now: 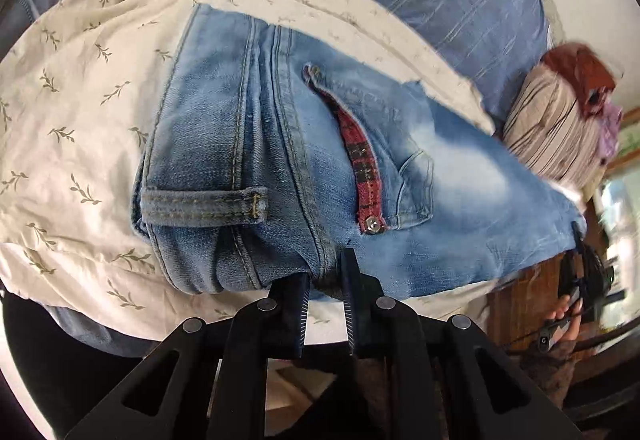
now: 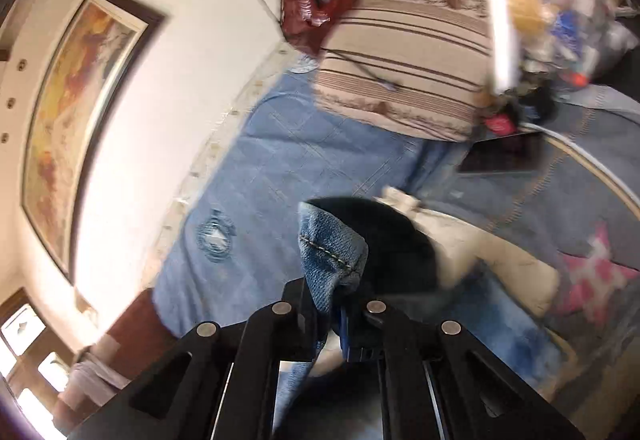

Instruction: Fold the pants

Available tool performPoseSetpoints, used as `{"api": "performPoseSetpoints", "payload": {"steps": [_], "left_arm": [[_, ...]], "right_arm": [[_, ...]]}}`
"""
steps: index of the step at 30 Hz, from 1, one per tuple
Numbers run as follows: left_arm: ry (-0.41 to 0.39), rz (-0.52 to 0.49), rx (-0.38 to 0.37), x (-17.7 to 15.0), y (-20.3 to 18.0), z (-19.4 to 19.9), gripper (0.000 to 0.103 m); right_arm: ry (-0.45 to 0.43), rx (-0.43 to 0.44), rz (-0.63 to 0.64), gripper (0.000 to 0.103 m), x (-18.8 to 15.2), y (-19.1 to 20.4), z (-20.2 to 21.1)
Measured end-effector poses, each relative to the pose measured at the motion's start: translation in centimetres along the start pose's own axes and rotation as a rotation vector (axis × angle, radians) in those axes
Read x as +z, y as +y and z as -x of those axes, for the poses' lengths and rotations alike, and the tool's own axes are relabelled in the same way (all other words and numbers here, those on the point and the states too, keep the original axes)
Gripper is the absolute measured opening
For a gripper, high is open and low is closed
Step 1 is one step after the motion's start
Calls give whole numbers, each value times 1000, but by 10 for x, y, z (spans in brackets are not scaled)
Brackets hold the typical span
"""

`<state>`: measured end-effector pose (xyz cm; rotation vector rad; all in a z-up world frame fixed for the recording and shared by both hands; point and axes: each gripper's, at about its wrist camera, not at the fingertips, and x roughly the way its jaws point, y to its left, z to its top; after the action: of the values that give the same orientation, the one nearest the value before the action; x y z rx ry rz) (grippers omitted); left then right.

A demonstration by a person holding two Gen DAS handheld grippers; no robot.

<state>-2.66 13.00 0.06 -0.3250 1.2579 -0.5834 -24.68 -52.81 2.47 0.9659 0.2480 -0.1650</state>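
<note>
The pants are light blue jeans (image 1: 248, 144) lying on a cream leaf-print sheet (image 1: 80, 112). A belt loop, a red plaid pocket trim and a rivet show. My left gripper (image 1: 326, 280) is shut on the jeans' waistband edge just below the seam. In the right wrist view, my right gripper (image 2: 330, 296) is shut on a stitched denim hem (image 2: 330, 248) of the jeans and holds it up above the bed. The other gripper and hand also show at the right edge of the left wrist view (image 1: 580, 280).
A blue quilted bedspread (image 2: 280, 160) covers the bed. A striped pillow (image 2: 408, 40) and a red plastic bag (image 2: 312, 0) lie at its head. A dark tablet (image 2: 504, 156) and clutter sit at the right. A framed picture (image 2: 76, 112) hangs on the wall.
</note>
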Motion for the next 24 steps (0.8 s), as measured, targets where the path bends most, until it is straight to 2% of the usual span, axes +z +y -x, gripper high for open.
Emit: {"api": "performPoseSetpoints", "payload": {"steps": [1,3,4,7,9,11,14,16,18,20,22,24], "left_arm": [[36,-15,29,-4,0,-9,16],[91,-2,40,-12,2,-22,16],[101,2,46,-14,4,-25,16],[104,9,33,-17,4,-24,16],[111,3,30,-21,2,-24,17],[114,-34,16,-23,-2,-20,17],[104,-141,-37,-25,-7,-2,18],[34,-192,-74,-26,-6,28,21],[-62,-169,-68,-16,3,53,29],[-156,-97,-6,5,20,66,49],[-177,-19,24,24,37,63,51],[-142,57,-3,39,50,53,51]], "right_arm": [[53,-97,-47,7,-12,-28,-5],[132,-248,-141,8,-33,-71,-11],[164,-293,-219,8,-49,-97,-8],[164,-299,-312,12,-72,-126,3],[157,-320,-303,14,-69,-122,2],[145,-352,-283,23,-63,-115,3],[32,-434,-214,35,-58,-94,30],[-81,-478,-155,38,-47,-72,43],[-84,-439,-76,42,-37,-48,40],[29,-366,43,49,-36,-14,10],[190,-236,129,59,-46,22,-41],[385,-117,186,63,-70,58,-103]]}}
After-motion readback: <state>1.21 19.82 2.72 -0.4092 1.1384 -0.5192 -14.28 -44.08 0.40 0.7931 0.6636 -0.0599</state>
